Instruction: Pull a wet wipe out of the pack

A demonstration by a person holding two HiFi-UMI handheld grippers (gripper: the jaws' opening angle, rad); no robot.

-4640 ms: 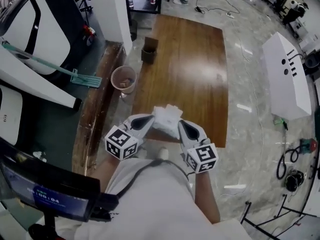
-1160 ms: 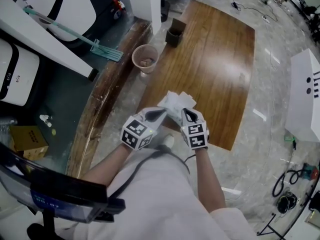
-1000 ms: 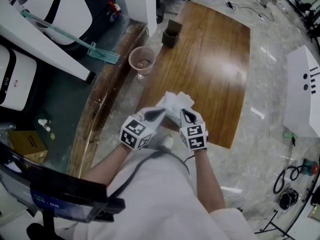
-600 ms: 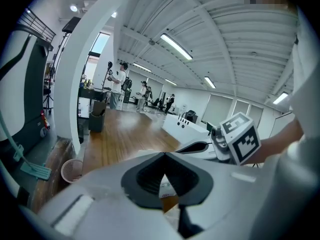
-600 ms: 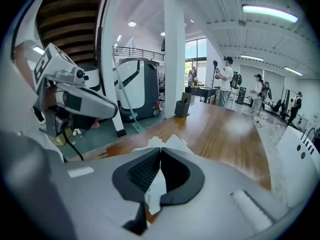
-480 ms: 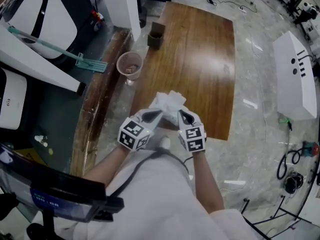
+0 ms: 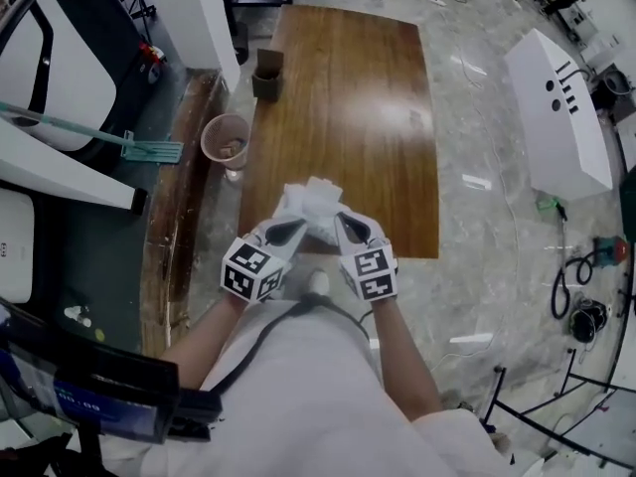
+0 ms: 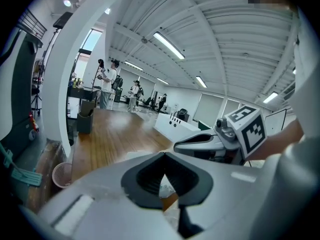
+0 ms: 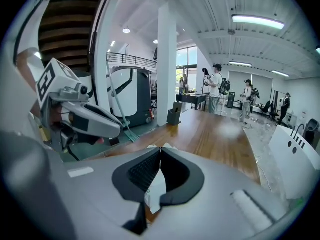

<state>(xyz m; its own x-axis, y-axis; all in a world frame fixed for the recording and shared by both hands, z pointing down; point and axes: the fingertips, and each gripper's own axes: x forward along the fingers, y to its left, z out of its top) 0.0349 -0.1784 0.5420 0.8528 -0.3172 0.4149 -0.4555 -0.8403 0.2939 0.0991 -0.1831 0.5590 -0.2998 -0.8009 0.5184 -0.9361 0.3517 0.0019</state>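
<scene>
White crumpled wet wipe sits pinched between both closed tips: hold L gripper firm, draw R gripper away slow.

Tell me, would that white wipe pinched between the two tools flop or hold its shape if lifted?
Probably floppy: the white wipe looks crumpled, with uneven peaks, between the left tool and right tool. Likely light too: small pinches alone seem to hold it over the table. It looks thin between the jaws, so it may tear if tugged.
</scene>
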